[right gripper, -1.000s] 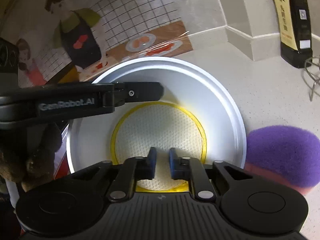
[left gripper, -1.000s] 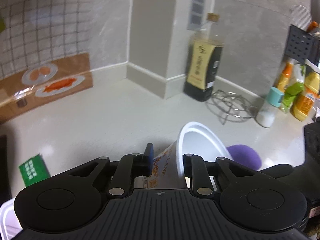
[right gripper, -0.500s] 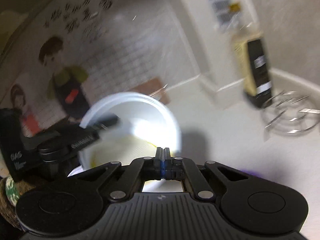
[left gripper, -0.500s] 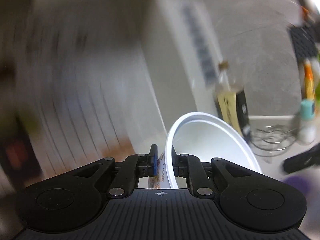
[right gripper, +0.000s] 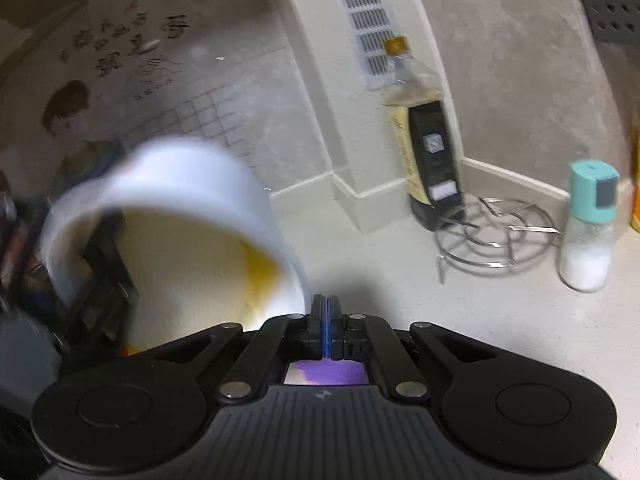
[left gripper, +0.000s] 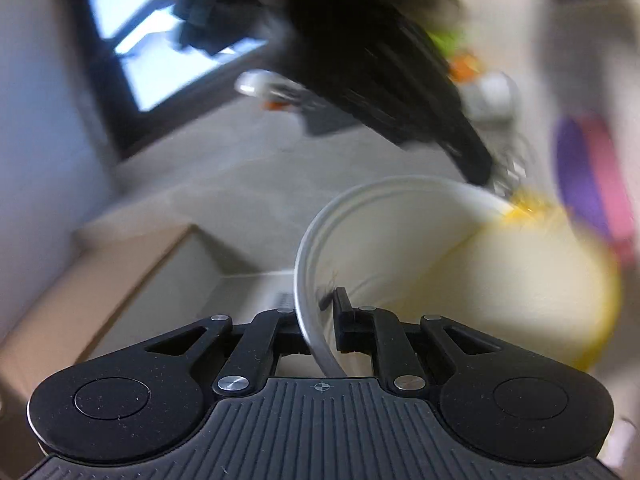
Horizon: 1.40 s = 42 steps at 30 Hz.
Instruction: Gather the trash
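our left gripper (left gripper: 320, 312) is clamped on the rim of the white cup (left gripper: 460, 272), one finger inside the wall and one outside. the cup is held tipped on its side, off the counter (right gripper: 480, 312). our right gripper (right gripper: 327, 308) is fully closed with nothing between its pads. a dark bottle (right gripper: 430, 152), a wire trivet (right gripper: 496, 236) and a salt shaker (right gripper: 588, 228) stand on the counter.

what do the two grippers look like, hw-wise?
Left gripper and right gripper match: matte black ribbed bodies, round caps on both sides, scissor linkage arms with silver rivets. The right's finger pads are blue. No cables or sleeves visible.
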Each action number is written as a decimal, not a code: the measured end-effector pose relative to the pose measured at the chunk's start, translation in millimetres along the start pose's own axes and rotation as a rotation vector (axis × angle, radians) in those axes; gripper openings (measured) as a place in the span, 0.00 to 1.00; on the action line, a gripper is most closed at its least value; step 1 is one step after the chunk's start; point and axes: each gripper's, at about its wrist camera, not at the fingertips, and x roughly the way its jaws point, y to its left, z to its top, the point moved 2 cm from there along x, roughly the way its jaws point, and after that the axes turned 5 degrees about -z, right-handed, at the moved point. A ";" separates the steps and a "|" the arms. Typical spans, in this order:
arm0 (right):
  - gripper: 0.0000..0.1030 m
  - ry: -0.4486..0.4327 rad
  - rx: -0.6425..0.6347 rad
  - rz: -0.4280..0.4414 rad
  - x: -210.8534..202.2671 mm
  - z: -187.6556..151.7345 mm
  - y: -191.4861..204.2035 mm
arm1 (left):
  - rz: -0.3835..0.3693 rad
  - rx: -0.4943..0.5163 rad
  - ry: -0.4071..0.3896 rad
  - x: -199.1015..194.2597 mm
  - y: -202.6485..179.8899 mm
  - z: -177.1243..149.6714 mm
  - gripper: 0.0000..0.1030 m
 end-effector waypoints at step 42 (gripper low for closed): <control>0.44 0.109 -0.221 -0.164 -10.6 -58.6 83.7 | -0.764 -2.033 0.723 -12.3 86.7 -157.6 0.36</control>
